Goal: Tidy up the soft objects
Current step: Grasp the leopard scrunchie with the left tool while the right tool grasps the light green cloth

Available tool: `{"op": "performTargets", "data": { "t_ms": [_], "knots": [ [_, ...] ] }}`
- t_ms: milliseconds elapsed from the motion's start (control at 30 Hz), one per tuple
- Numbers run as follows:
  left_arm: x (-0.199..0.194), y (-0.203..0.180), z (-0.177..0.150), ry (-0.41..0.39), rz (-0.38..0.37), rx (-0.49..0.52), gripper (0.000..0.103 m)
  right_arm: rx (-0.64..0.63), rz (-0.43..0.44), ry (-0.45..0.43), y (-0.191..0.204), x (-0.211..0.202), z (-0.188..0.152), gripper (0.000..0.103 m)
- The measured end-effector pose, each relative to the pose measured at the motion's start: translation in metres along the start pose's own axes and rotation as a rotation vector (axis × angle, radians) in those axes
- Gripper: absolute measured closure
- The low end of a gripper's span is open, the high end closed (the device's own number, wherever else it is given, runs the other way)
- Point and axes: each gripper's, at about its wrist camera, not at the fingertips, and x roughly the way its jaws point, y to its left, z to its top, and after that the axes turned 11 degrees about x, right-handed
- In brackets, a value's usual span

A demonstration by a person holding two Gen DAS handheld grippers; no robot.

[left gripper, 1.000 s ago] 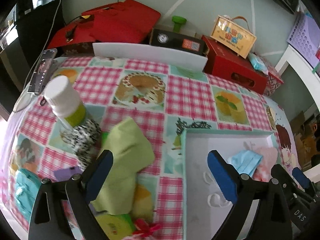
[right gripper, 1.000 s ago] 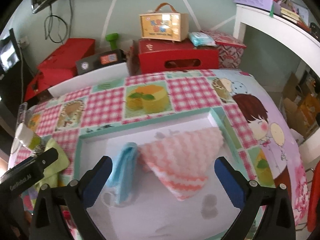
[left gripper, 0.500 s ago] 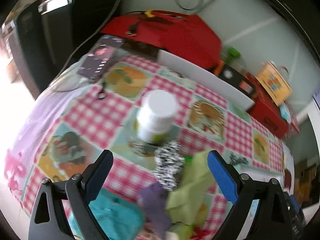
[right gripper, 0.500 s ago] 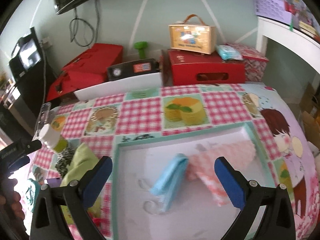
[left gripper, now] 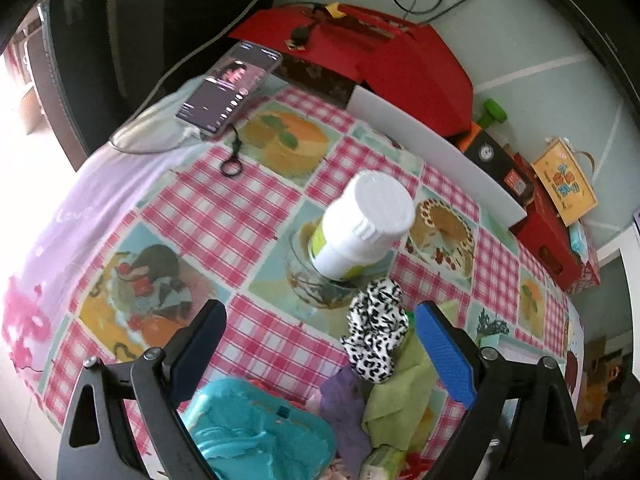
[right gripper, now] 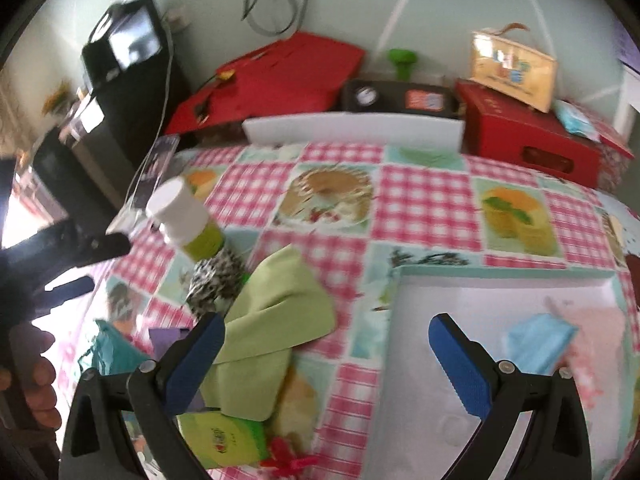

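A heap of soft things lies on the checked tablecloth: a black-and-white spotted scrunchie [left gripper: 376, 332] [right gripper: 216, 280], a light green cloth [left gripper: 400, 396] [right gripper: 276, 312], a purple piece [left gripper: 344, 404] and a teal cloth [left gripper: 256, 436] [right gripper: 112, 354]. My left gripper [left gripper: 320, 336] hovers open over this heap, with nothing between its fingers. My right gripper [right gripper: 326, 350] is open too, above the green cloth and the left rim of the white tray [right gripper: 404, 280]. In the tray lie a blue cloth [right gripper: 536, 340] and a pink one [right gripper: 596, 328].
A white-capped bottle [left gripper: 360, 228] [right gripper: 184, 216] stands just behind the scrunchie. A phone [left gripper: 228, 88] with a cable lies at the far left table corner. Red boxes [right gripper: 528, 136] and a white board [right gripper: 352, 130] line the back edge. A green packet [right gripper: 224, 440] lies near the front.
My left gripper has swung left from the tray to the heap by the bottle. My right gripper has moved left, from over the tray's cloths to its left rim.
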Motion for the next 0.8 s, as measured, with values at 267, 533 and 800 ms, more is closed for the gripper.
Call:
{"op": "performTargets", "data": {
  "t_ms": [267,533,800],
  "knots": [
    [0.016,-0.024,0.001,0.038,-0.050,0.062,0.008,-0.040,0.003,0.052,0.015,0.023,-0.010,0.000],
    [0.031,-0.038,0.001,0.077,-0.081,0.103,0.015,-0.036,0.036,0.095,0.020,0.038,-0.015,0.000],
    [0.045,-0.050,0.000,0.112,-0.091,0.140,0.024,-0.051,0.080,0.122,0.025,0.046,-0.021,0.008]
  ]
}}
